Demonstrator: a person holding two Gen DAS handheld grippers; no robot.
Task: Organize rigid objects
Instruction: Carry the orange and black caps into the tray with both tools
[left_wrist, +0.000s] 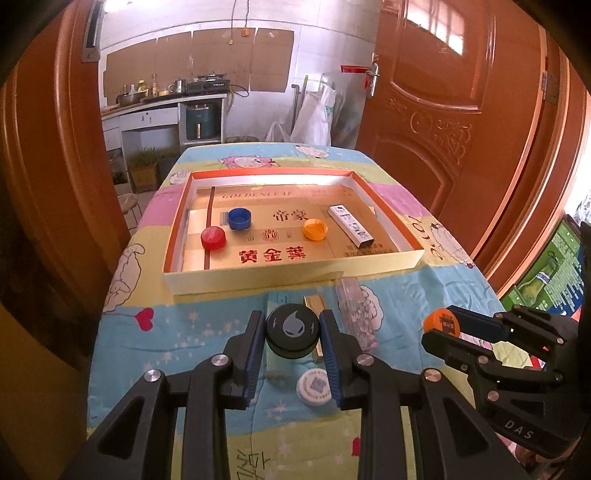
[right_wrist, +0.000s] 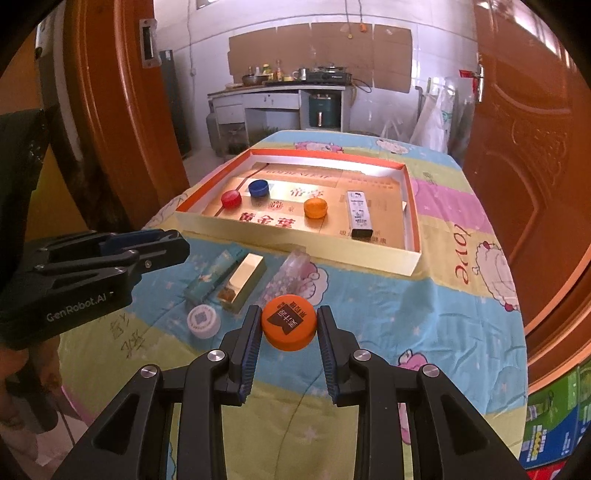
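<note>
- Near the table's (left_wrist: 424, 295) front edge, the left hand-held gripper (left_wrist: 292, 334) clamps a round black cap (left_wrist: 292, 330).
- Right hand-held gripper (right_wrist: 289, 326), angled down, clamps a round orange cap (right_wrist: 289, 326).
- Shallow cardboard tray (left_wrist: 258, 275) mid-table.

Beyond the cartoon-print tablecloth (left_wrist: 207, 306), a carved wooden door (left_wrist: 443, 122) stands beside a cluttered kitchen counter (left_wrist: 162, 101).
</note>
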